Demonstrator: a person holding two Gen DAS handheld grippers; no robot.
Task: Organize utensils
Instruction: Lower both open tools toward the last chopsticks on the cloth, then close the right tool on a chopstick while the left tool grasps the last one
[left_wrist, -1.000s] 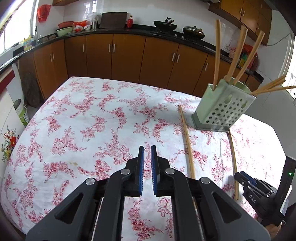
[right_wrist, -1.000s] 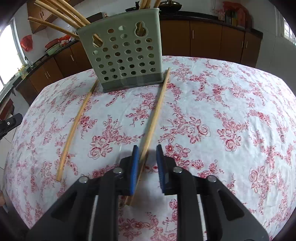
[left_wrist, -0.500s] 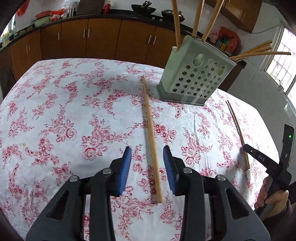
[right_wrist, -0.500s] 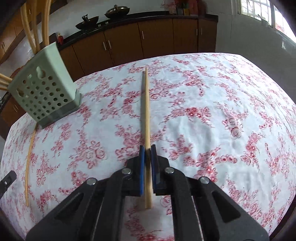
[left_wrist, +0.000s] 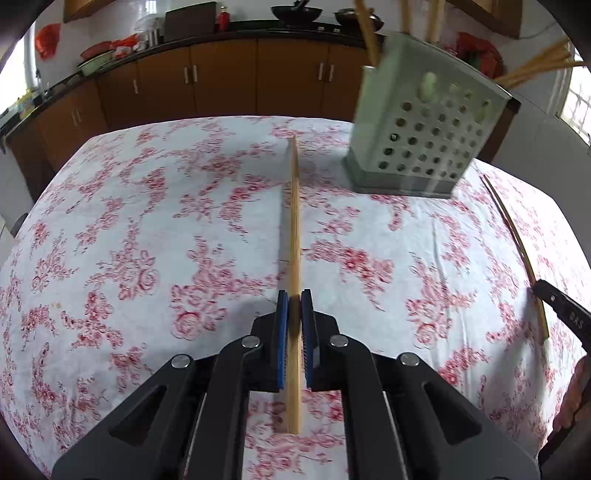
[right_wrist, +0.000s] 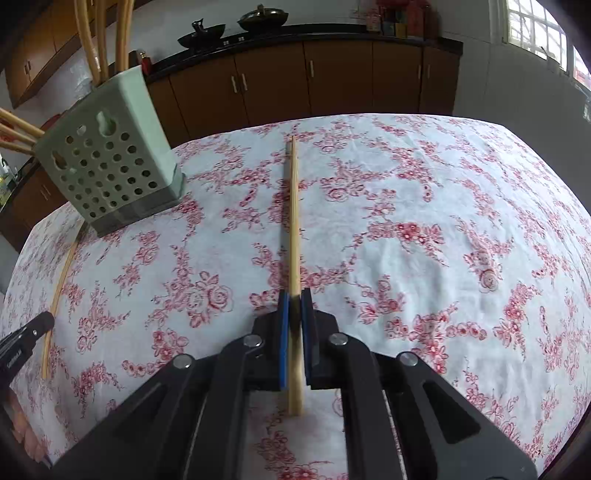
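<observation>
**Both jaws clamped on chopsticks**

My left gripper has its jaws nearly together, pinching a chopstick that runs straight ahead from between the blue pads over the floral tabletop; its near end pokes out behind the pads, under the gripper body. Ahead and to the right of these jaws stands the green perforated holder, already stuffed with chopsticks. Further right, another chopstick lies on the cloth, and the other gripper's tip shows at that edge.

Over on my right gripper, same story: jaws squeezed narrow on a chopstick pointing dead ahead, held low and roughly level over the cloth. The holder sits ahead-left of these jaws, looking tilted in this fisheye view. Far left, a loose chopstick lies on the tabletop.
</observation>
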